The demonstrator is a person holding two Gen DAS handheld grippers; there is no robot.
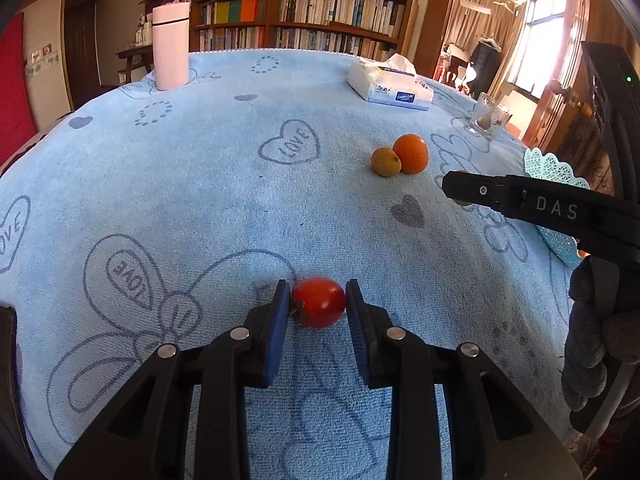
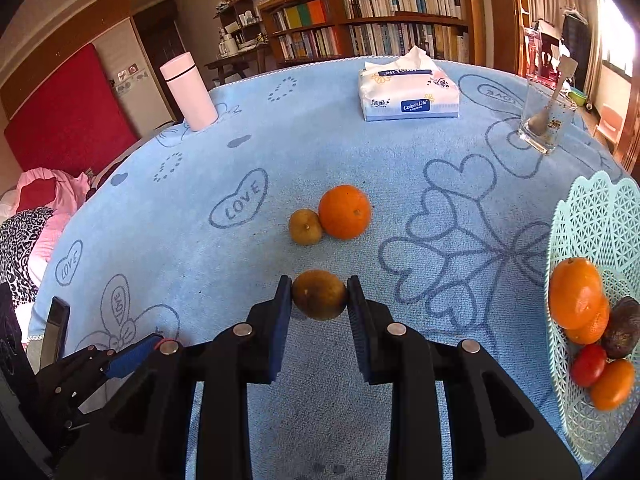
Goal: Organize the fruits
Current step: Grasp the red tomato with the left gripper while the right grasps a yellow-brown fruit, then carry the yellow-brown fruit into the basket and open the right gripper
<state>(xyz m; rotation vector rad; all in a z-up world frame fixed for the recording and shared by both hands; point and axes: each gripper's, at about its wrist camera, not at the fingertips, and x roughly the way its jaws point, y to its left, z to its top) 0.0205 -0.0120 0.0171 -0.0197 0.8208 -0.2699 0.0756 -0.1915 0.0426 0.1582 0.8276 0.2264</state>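
Left tongs: both blue pads pressed against a red tomato, one on each side, closed to the tomato's width. The tomato sits at or just above the blue towel-covered surface; contact with the cloth cannot be told.

Right tongs: closed the same way on a brown round fruit, pads touching both flanks. The shadow on the cloth beneath suggests it is held slightly clear of the surface.

Ahead of the right tongs, near: a smaller brown fruit and an orange, touching each other, the orange to the right. From the left tongs the same pair lies ahead and to the right.

Right of the right tongs, at the surface edge: a pale green lattice basket. Inside it are two oranges stacked, one dark fruit, one small red tomato and one small orange fruit.

Farther ahead of both tongs: a tissue pack centre-right, a pink flask upright at far left, a clear glass with a spoon in it at far right.

Seen from the left wrist, the right tongs' black body enters from the right, held by a grey-gloved hand.
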